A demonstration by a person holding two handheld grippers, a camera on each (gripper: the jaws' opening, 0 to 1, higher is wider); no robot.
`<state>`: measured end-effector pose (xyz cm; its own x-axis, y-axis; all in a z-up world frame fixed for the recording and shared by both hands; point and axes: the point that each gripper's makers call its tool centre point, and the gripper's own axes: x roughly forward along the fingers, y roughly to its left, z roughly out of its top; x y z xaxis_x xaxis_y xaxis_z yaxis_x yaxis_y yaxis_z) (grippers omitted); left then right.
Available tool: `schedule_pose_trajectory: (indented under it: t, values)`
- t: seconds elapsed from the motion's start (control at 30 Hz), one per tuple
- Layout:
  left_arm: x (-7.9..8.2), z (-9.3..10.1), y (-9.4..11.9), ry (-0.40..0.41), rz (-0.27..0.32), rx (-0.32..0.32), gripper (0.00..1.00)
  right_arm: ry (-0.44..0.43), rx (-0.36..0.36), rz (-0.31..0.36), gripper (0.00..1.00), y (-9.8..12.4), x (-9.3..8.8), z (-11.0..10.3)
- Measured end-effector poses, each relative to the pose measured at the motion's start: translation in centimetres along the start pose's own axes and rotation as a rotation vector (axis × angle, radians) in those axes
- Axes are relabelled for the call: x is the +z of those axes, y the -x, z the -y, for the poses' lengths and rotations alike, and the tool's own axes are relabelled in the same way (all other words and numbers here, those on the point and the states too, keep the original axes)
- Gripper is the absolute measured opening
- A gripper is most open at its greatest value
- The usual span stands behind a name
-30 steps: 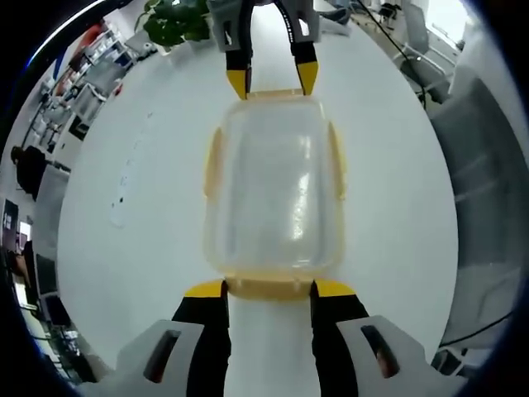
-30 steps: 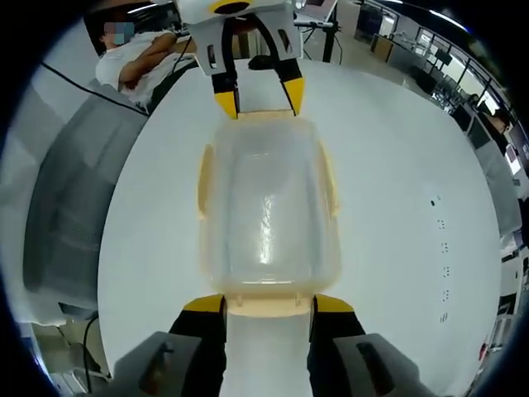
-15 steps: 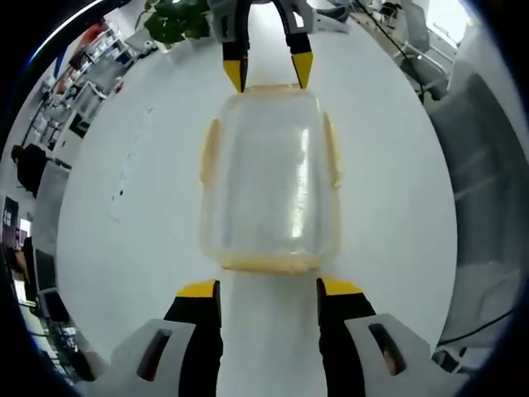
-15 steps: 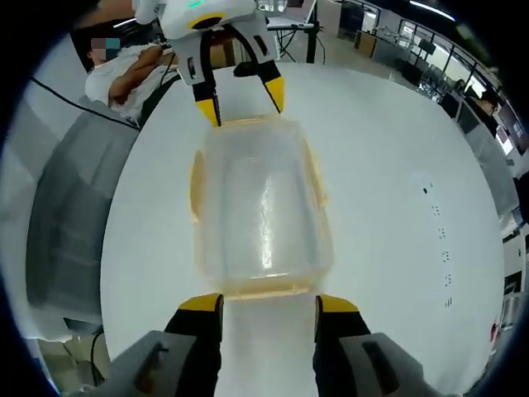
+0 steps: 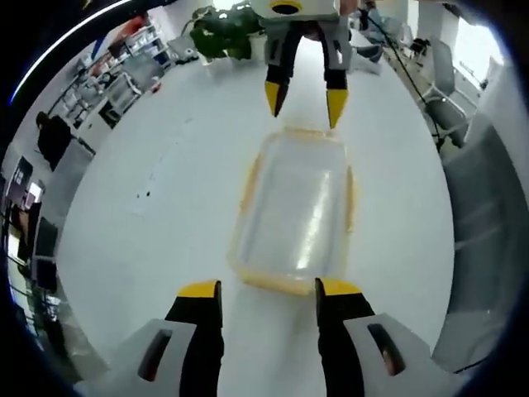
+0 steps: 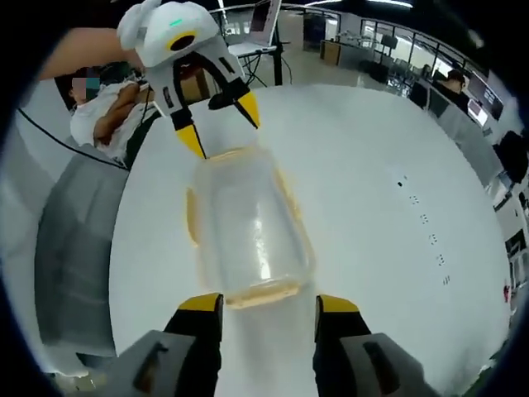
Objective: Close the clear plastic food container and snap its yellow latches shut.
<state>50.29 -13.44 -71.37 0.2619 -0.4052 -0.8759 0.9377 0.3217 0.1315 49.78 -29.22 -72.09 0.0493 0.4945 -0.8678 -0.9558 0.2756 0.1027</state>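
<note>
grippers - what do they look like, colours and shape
Both match. The left gripper has two black jaws with yellow tips rising from pale grey housings with dark slots; the right gripper is built the same. Seen from across the table, each has a white body carrying black arms that taper to pointed yellow fingertips; the left's body shows a green light.

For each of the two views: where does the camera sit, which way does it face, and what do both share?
Left gripper view: rides the left gripper, facing along its open jaws at the container; the right gripper faces it beyond.
Right gripper view: rides the right gripper, jaws open, facing the opposite way; the left gripper beyond.
Shared: container, white table, both grippers.
</note>
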Motion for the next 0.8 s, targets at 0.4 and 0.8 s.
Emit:
schedule_pose_trajectory:
  t: [0.4,0.8]
  values:
    - [0.5,-0.4,-0.1,0.173,-0.002,0.036,0.46,-0.154,-0.072,0.037,0.42,-0.3,0.5,0.0]
    - [2.0,-0.9,0.0,0.410,0.076,0.090,0.44,-0.306,-0.155,0.074,0.45,-0.8,0.6,0.6]
